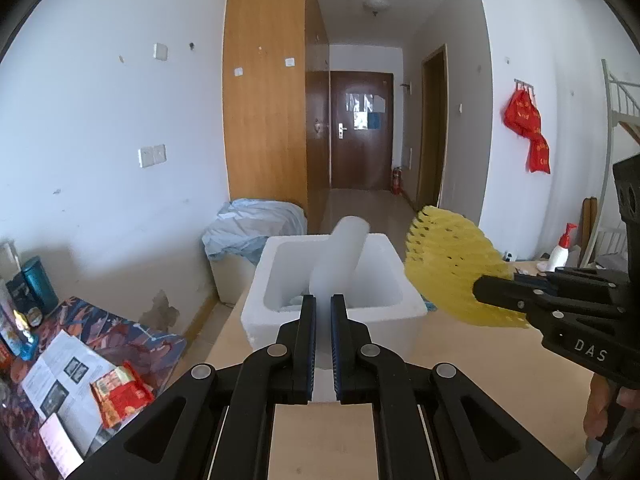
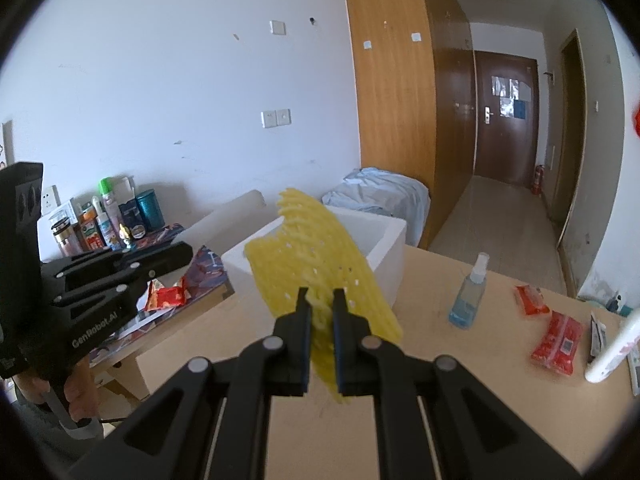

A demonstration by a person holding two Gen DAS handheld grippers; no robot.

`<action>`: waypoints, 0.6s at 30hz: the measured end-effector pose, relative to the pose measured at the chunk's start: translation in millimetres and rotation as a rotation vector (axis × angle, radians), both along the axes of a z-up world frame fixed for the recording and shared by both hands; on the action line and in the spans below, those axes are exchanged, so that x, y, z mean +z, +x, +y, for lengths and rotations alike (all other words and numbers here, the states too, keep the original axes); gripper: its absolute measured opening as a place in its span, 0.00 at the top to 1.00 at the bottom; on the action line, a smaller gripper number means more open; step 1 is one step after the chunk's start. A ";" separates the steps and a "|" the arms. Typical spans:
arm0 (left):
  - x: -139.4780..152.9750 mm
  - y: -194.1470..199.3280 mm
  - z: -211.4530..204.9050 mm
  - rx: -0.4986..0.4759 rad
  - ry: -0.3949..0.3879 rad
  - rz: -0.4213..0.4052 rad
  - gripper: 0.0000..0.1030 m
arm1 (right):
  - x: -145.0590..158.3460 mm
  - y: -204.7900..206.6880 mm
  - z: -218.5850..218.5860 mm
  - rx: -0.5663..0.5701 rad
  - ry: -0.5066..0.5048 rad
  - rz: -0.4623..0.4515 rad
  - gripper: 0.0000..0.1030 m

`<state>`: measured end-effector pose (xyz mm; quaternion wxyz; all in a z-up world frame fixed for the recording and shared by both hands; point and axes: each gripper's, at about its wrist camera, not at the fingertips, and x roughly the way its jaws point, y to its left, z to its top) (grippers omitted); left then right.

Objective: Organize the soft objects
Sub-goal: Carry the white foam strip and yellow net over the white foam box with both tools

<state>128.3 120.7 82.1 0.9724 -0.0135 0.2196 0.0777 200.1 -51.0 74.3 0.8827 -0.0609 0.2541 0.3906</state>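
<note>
Pale wooden tabletop point(image 2: 420, 292) carried an open white foam box point(image 1: 396, 276) near its far edge. Left gripper point(image 1: 323, 300) was clenched on a white soft foam tube point(image 1: 340, 256), which angled up over the box opening. Right gripper point(image 2: 321, 294) was clenched on a yellow foam mesh sleeve point(image 2: 312, 256), held just beside the box.

Risks, judged: both pieces are limp; the sleeve could snag the box rim or spring back out, and the tube could tip outside if let go early.

Box floor was mostly hidden; a small pale item inside could not be identified.
</note>
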 end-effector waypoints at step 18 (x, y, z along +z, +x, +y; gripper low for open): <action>-5.9 63.8 13.3 -0.023 0.008 0.038 0.93 | -4.1 49.8 28.6 -0.009 -0.026 0.022 0.89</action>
